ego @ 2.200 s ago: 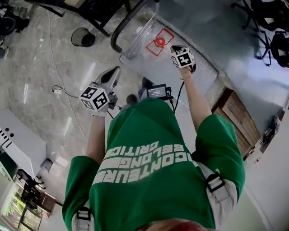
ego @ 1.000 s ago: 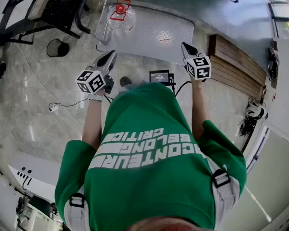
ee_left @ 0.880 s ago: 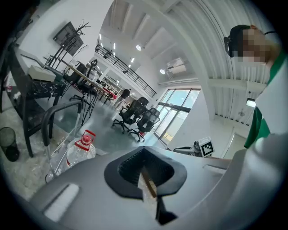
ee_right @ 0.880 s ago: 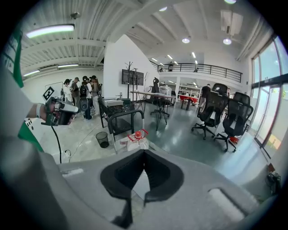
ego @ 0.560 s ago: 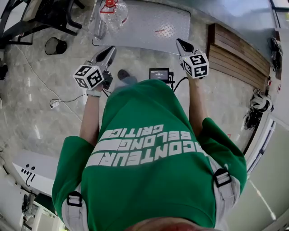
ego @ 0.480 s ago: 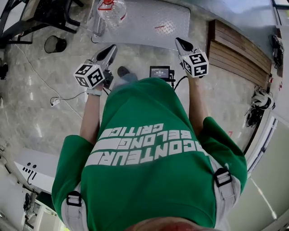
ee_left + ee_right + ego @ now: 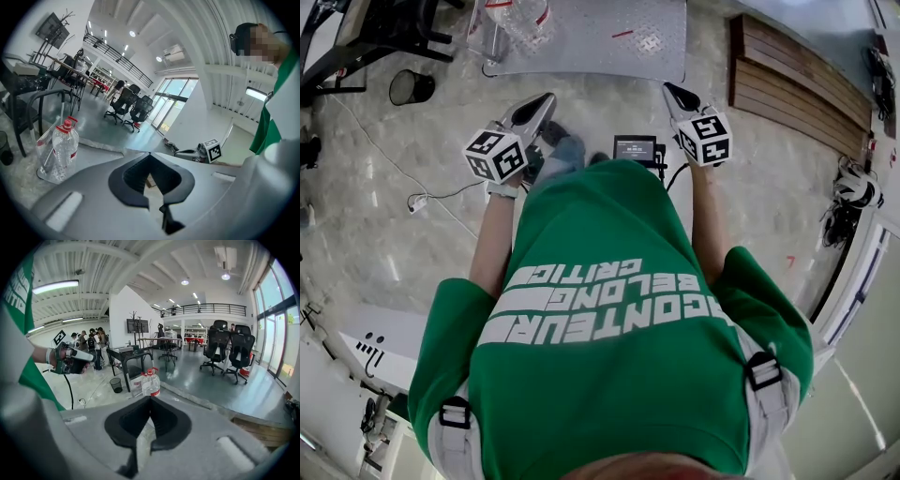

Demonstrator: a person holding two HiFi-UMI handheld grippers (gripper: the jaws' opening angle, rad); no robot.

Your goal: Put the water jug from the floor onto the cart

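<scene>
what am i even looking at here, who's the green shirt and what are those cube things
A person in a green shirt holds a two-jaw gripper in each hand: left gripper, right gripper. The patterned cubes are parts of them. The top-down picture comes from a camera on the person's head; the other two from cameras riding on each gripper, looking along its jaws. Both are shut, holding nothing. Ahead, a clear water jug with a red cap stands on a flat metal cart.

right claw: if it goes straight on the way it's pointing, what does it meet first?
Likely the cart deck, near the water jug, which shows just above the tips of the shut right claw. It points downward, so the floor short of the cart may come first; depth unclear.
</scene>
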